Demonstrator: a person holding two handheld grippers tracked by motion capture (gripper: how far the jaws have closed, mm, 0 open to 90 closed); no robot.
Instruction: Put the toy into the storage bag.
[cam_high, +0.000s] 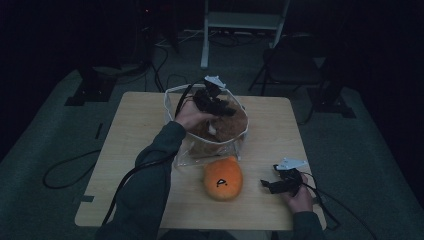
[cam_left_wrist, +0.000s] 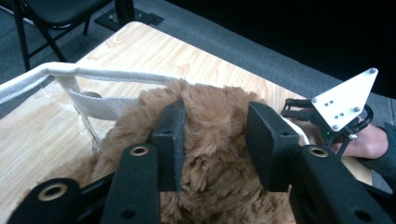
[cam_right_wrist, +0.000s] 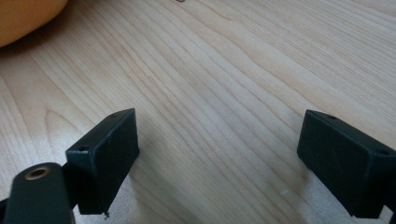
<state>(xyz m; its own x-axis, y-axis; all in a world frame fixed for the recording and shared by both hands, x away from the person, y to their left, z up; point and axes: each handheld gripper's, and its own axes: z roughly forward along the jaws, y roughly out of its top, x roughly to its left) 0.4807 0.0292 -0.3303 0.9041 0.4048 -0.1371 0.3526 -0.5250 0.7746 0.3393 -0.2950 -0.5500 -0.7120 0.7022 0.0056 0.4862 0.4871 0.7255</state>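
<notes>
The wooden table (cam_high: 135, 150) carries everything in play, and its light top leaves room at the near right for the idle hand. Toward its far middle stands a clear plastic bag (cam_high: 176, 112) with a white fabric rim and handle strap, its mouth held wide so that things can go in from above. Inside it lies the brown plush toy (cam_left_wrist: 219, 116), its shaggy fur rising level with the rim and taking up most of the bag. The left gripper (cam_left_wrist: 212, 140) reaches down into that mouth from the near side, and in the left gripper view its two black jaws sit on either side of a ridge of fur, pressed into the pile, so it looks clamped on the toy; this reads as the toy being pushed down or settled into the bag, though it could as well be a grip for lifting it out. Just in front of the bag, near the table's front edge, rests an orange plush toy (cam_high: 223, 179) with a small dark face mark, lying free and apparently waiting its turn. The right gripper (cam_right_wrist: 219, 163) rests low over bare wood to the right of that orange toy, its jaws wide apart with nothing between them, placed as if ready to pick it up.
</notes>
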